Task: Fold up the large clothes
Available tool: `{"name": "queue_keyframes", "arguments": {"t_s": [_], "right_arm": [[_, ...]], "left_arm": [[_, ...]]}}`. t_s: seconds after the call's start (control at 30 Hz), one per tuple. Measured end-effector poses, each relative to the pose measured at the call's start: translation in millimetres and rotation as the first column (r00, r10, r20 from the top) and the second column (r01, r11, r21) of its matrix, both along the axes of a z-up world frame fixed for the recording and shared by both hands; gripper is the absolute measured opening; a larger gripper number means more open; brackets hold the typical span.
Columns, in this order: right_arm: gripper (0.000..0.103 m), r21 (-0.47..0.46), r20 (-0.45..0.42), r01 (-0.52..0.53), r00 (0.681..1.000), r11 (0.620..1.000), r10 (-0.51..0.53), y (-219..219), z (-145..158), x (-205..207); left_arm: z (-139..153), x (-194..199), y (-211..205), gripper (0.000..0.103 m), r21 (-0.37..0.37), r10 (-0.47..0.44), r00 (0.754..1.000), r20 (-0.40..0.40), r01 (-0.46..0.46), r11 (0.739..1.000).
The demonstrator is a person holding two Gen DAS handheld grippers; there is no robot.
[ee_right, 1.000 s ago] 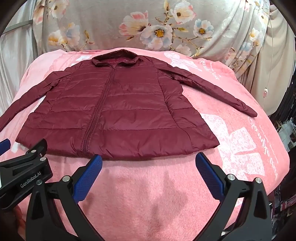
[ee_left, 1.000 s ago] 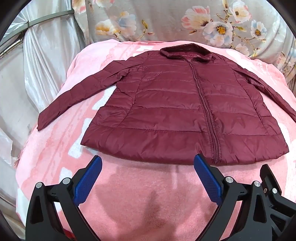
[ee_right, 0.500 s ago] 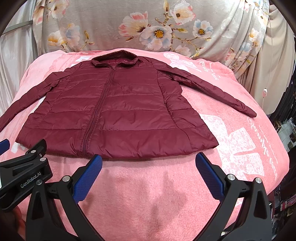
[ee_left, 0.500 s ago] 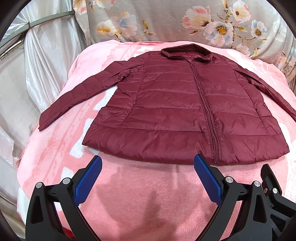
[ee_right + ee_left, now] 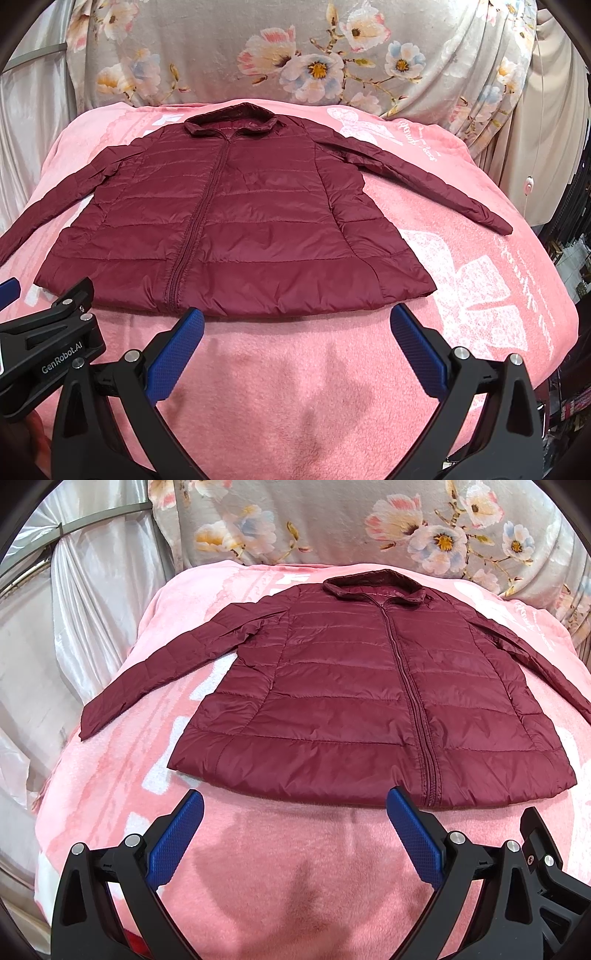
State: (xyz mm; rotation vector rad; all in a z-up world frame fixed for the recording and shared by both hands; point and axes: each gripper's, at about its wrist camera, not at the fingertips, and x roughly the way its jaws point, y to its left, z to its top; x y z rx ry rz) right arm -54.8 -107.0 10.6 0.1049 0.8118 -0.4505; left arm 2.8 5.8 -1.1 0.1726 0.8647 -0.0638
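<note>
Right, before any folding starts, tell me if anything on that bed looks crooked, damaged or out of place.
Nothing stands out. The maroon quilted puffer jacket lies flat and zipped on the pink fleece blanket, collar far, both sleeves spread outward, no tears or spills visible. The left claw and right claw hover open short of the hem.

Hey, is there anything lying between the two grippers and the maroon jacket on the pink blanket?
Nothing visible. Only bare pink blanket lies between the open left gripper and the jacket hem, and likewise ahead of the open right gripper. Neither touches the jacket.
</note>
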Motion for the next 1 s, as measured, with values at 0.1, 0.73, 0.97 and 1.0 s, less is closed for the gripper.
{"name": "queue_keyframes", "arguments": {"t_s": [0.1,0.73,0.97,1.0], "right_arm": [[0.098,-0.002,0.001,0.001,1.000,1.000,-0.001,0.4,-0.1,-0.4],[0.098,0.001,0.003,-0.001,1.000,1.000,0.001,1.7,-1.1,-2.2],[0.098,0.002,0.005,-0.001,1.000,1.000,0.001,1.4,-1.2,-2.6],[0.098,0.002,0.005,-0.001,1.000,1.000,0.001,2.1,-1.3,-2.5]], "left_arm": [[-0.1,-0.2,-0.3,0.097,0.000,0.000,1.000,0.000,0.000,1.000],[1.5,-3.4,2.6,0.097,-0.001,0.004,1.000,0.001,-0.004,1.000],[2.2,-3.7,3.6,0.097,-0.001,0.005,1.000,0.002,-0.005,1.000],[2.1,-3.7,3.5,0.097,-0.001,0.005,1.000,0.002,-0.005,1.000]]}}
